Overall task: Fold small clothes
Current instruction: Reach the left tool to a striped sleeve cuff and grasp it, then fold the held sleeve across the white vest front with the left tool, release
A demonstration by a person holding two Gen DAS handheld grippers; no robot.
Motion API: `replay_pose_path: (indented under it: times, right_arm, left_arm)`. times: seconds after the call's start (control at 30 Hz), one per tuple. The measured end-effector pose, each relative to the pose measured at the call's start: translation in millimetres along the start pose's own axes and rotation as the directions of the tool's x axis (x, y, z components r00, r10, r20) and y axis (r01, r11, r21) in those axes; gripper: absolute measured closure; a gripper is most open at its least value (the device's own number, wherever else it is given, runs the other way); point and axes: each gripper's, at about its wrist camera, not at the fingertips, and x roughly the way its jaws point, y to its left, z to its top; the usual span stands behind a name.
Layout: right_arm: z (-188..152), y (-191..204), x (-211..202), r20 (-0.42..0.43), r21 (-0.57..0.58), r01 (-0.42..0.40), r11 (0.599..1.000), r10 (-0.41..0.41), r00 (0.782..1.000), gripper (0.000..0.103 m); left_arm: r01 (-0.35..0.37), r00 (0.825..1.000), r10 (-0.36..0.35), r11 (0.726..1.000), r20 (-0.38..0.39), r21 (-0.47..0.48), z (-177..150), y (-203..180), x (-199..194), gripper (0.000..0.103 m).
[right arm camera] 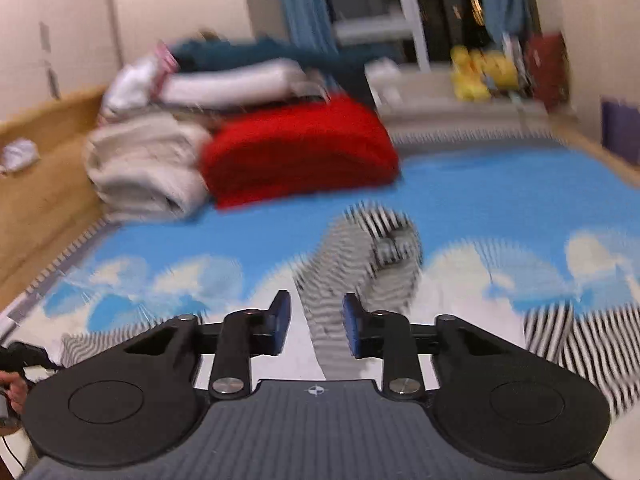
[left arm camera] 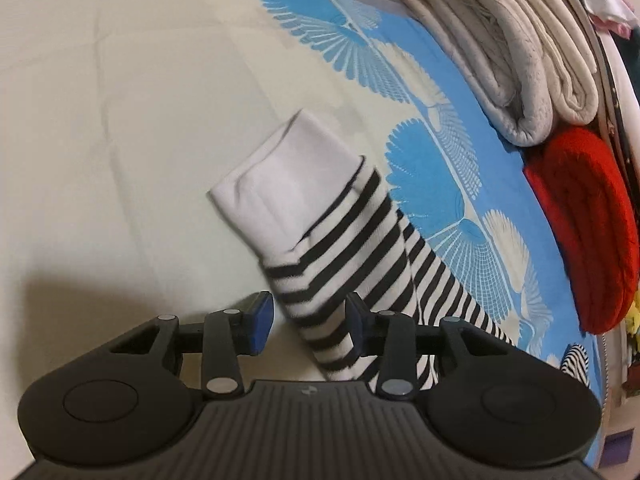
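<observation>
The striped garment (left arm camera: 344,248) lies on the bed sheet (left arm camera: 120,120), which is cream on one side and blue with white fan shapes on the other. The garment is black and white, and its white inside is folded over at the far end. Its near end runs right between the two fingers of the left gripper (left arm camera: 310,320). The fingers are apart, with blue pads, and the cloth sits in the gap. One pad looks close to the cloth, but I cannot tell if it touches.

The right wrist view is blurry. The right gripper (right arm camera: 316,322) also has its fingers apart. A strip of striped cloth (right arm camera: 360,264) rises from between them and bunches up above the sheet (the blur hides whether a pad touches it). More stripes lie at the lower right of that view.

Past the garment, at the far edge of the bed, sits a folded red blanket (left arm camera: 588,236). Just beside it is a pile of folded cream blankets (left arm camera: 504,56). Blue curtains (right arm camera: 304,4) hang at the back of the room.
</observation>
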Motion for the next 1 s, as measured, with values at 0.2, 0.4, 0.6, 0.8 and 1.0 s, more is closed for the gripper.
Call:
replay_pose_path:
  times: [0.2,0.4,0.6,0.8,1.0]
  right_arm:
    - [10,-18,15,-0.006,0.047,0.033,0.998,-0.033,0.999,0.074]
    - [5,-53,18,-0.053,0.122,0.117,0.986,-0.111,0.992,0.074]
    - [-16,-84,1,-0.095,0.23,0.189,0.955,-0.171,0.981,0.073]
    - [-41,-116,0,-0.159,0.376,0.206,0.903,-0.156,0.975,0.056]
    - [-67,-141,28,-0.238,0.518,0.232,0.823,-0.122,0.963,0.055]
  left_arm:
    - [-0.153,0.983,0.146,0.986,0.107,0.059,-7,-28,-9,0.099]
    - [-0.044,0.946,-0.094,0.911,0.31,0.41,-78,-151,-84,0.099]
    - [0.49,0.826,-0.538,0.54,-0.167,0.685,-245,-277,-127,0.088]
    - [0.53,0.833,-0.491,0.584,-0.252,0.615,-275,-280,-116,0.075]
    - [0.221,0.972,-0.217,0.69,-0.095,0.689,-247,-264,-71,0.075]
